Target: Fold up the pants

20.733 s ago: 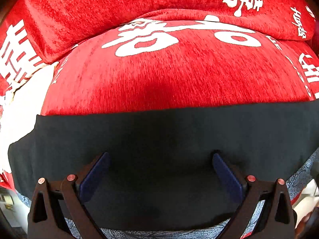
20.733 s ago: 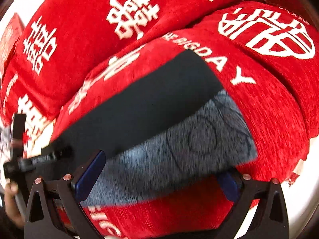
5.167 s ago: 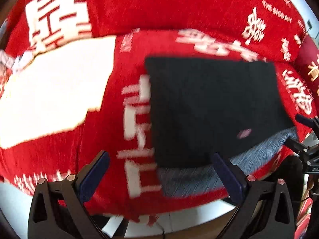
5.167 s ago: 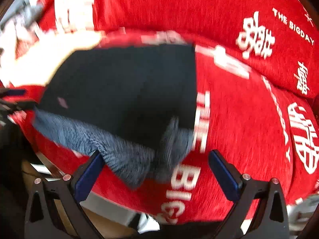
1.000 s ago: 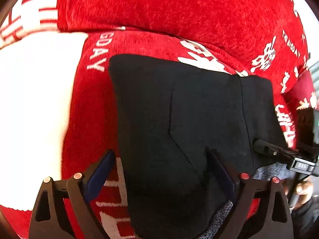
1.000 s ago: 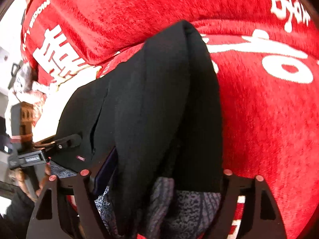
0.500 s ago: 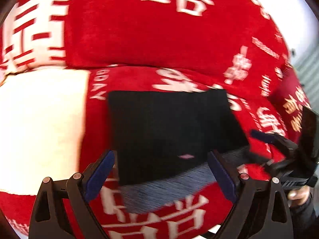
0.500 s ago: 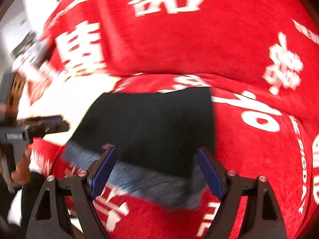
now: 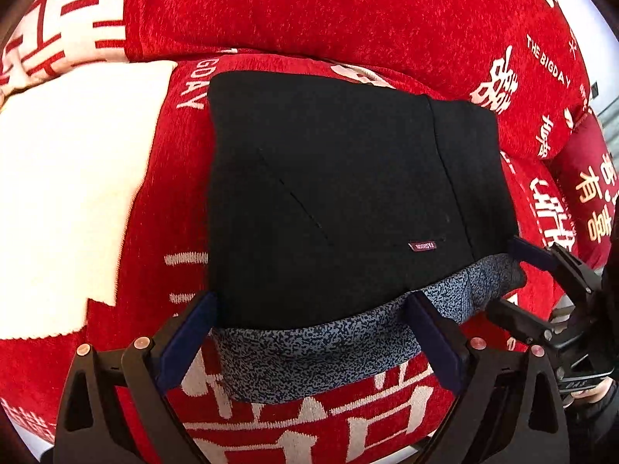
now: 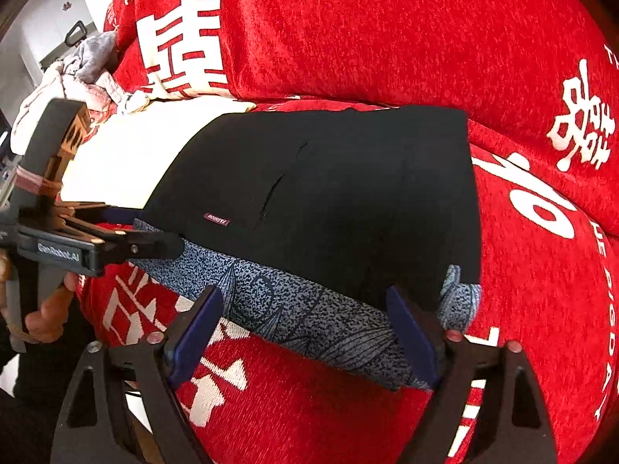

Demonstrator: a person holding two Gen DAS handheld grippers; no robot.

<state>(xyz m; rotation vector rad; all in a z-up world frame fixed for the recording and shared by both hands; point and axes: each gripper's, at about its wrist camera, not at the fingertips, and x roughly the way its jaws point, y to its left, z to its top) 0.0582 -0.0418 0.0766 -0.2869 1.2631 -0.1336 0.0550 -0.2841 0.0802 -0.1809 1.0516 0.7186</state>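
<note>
The black pants (image 9: 340, 193) lie folded into a compact rectangle on the red sofa seat, with a small maroon label on top. They also show in the right wrist view (image 10: 340, 201). A blue-grey patterned layer (image 9: 325, 352) sticks out under their near edge. My left gripper (image 9: 309, 305) is open and empty, its fingers straddling the near left edge of the fold. My right gripper (image 10: 305, 297) is open and empty at the near right part of the fold. The right gripper also shows in the left wrist view (image 9: 541, 294), and the left gripper in the right wrist view (image 10: 127, 239).
The red sofa cover (image 9: 348, 19) with white characters spans seat and backrest. A white patch of the cover (image 9: 65, 193) lies left of the pants. A pile of light clothes (image 10: 77, 73) sits at the sofa's far left end. The seat's front edge is just below the grippers.
Both grippers have moved in close to the near edge of the folded pants. The pants lie flat as a folded rectangle; a second ago the right gripper was lifting a fold.
</note>
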